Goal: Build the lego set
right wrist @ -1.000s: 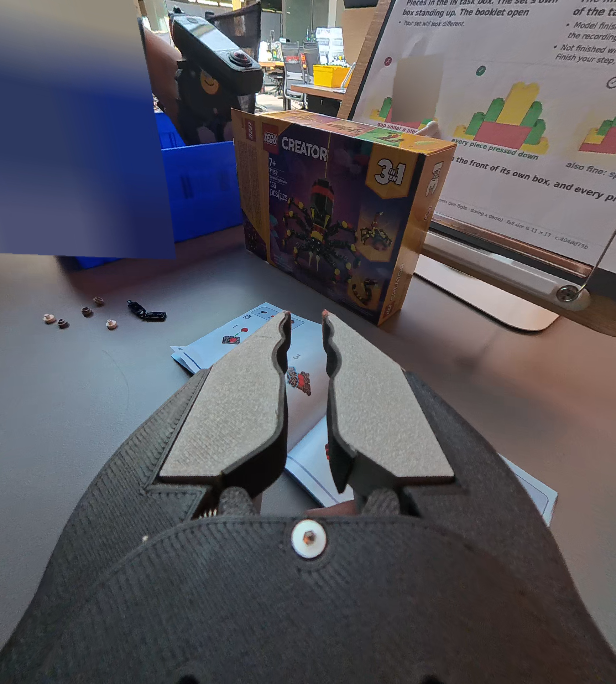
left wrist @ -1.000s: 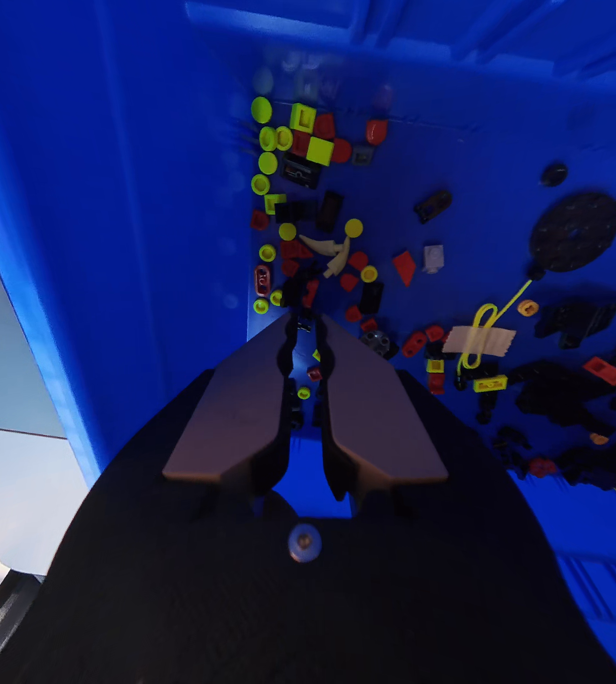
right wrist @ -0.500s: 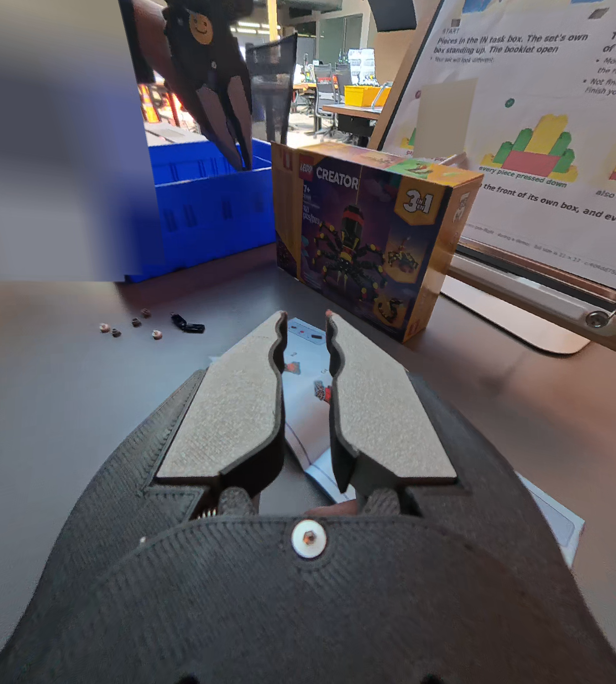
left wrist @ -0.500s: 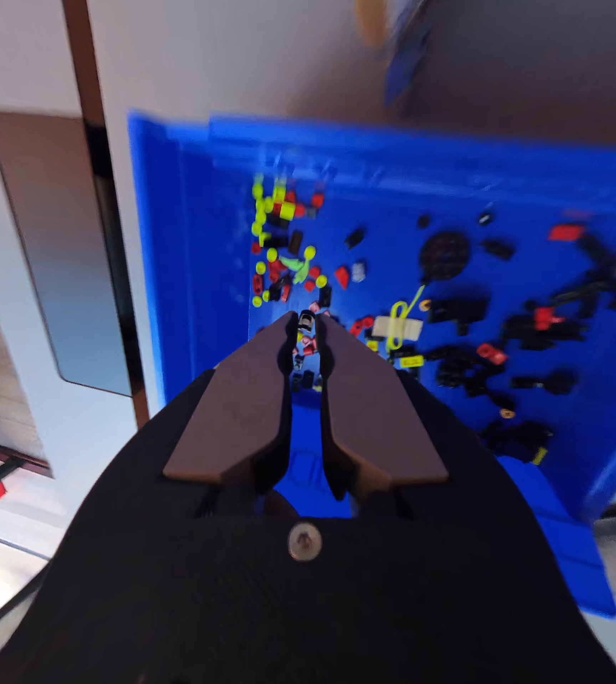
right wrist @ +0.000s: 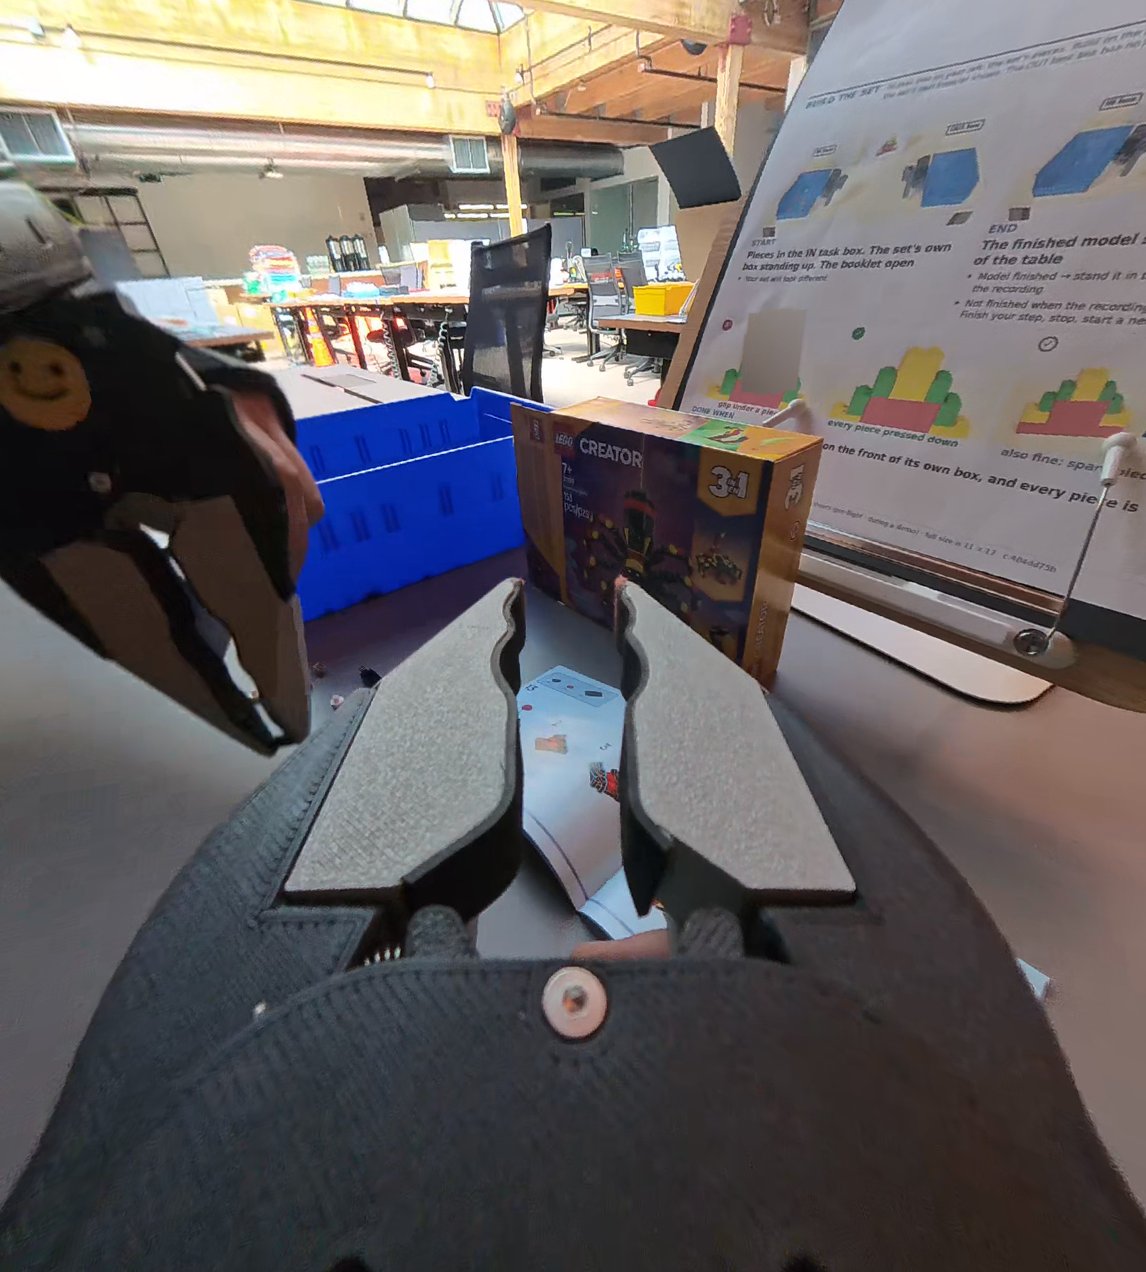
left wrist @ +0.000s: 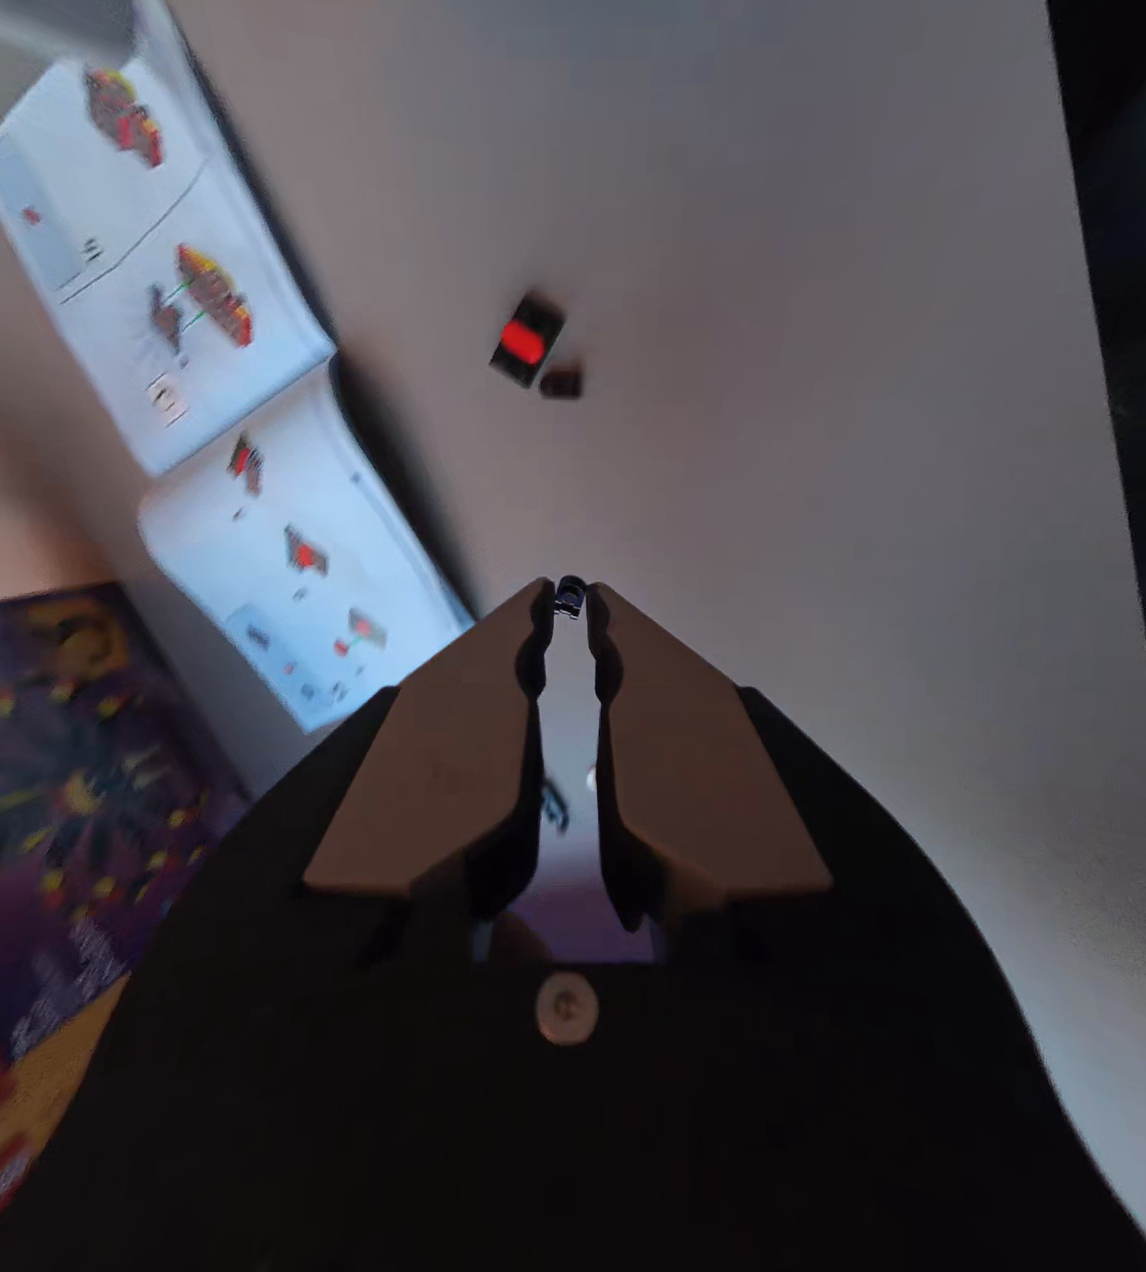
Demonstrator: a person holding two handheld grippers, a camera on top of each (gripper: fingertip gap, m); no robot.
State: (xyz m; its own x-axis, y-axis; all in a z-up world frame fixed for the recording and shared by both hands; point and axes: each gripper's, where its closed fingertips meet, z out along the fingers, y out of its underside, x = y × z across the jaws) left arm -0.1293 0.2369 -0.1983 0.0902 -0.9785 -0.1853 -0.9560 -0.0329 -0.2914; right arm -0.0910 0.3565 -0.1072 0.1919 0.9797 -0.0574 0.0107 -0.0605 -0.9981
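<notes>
Black, tiny piece (left wrist: 569, 597) pinched at the very tips of the left claw (left wrist: 569, 600), mid frame in the left view, held out front so it can go straight down onto the grey table (left wrist: 797, 344). Squeezed at the tips only, likely because the piece is so small. Up above it in the frame, a black and red part (left wrist: 527, 339) waiting on the table, with a small dark bit (left wrist: 562, 380) just beside it; probably the spot to build on. Booklet (left wrist: 164, 289) lying open at the upper left, easy to look at. Set box (right wrist: 660, 523) standing up in the middle of the right view, blue bin (right wrist: 412, 509) to its left, kept close for more pieces. Right claw (right wrist: 569, 606) low in that view, fingers apart, holding nothing, over the booklet, maybe ready to help. Blurry left view, so the piece's shape hard to tell.
</notes>
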